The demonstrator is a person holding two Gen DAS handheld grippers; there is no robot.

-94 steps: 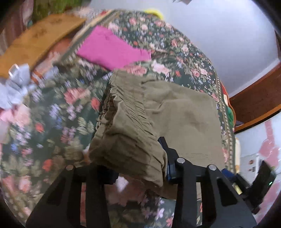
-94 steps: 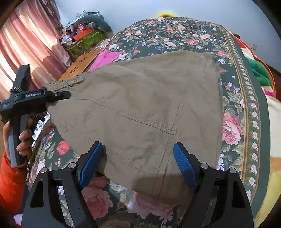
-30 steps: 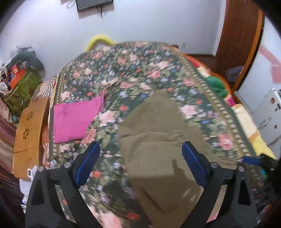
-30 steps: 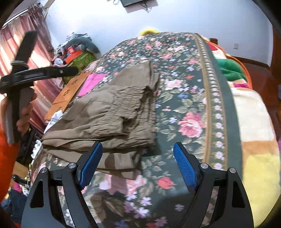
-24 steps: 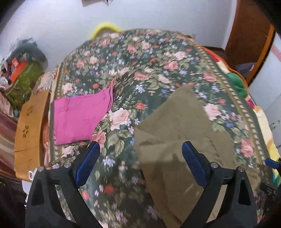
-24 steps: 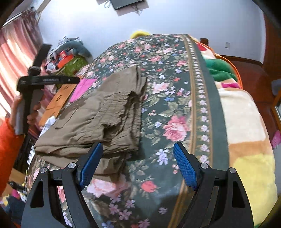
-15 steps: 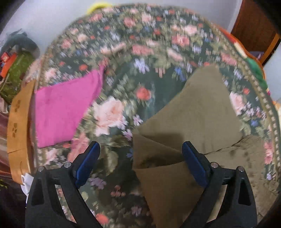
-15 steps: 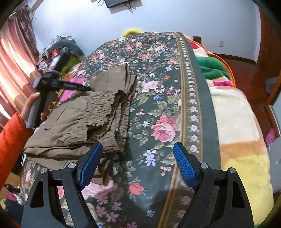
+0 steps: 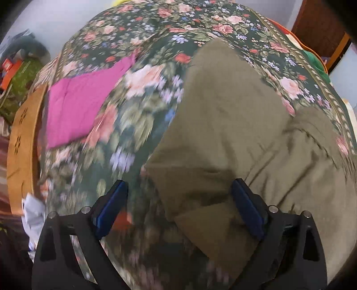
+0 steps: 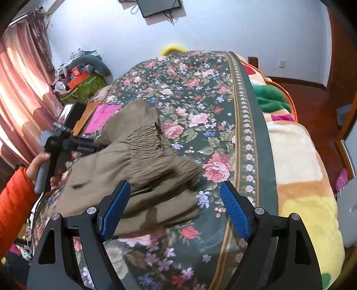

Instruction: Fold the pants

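Your left gripper [image 9: 178, 203] hung with jaws apart over the near corner of the olive pants [image 9: 227, 138], lying folded on the floral bed [image 10: 200, 93], your right gripper [image 10: 175, 200] equally wide and empty; a shallow bite risked dragging only the top layer, undoing the stack.

- I see a pale wall [image 10: 223, 33] with a dark screen [image 10: 159, 7] mounted high.
- Pink curtains [image 10: 20, 89] glow with daylight on my left.
- A floral bedspread [image 10: 200, 89] covers the bed.
- Reddish-brown floor [image 10: 312, 96] lies beyond it.
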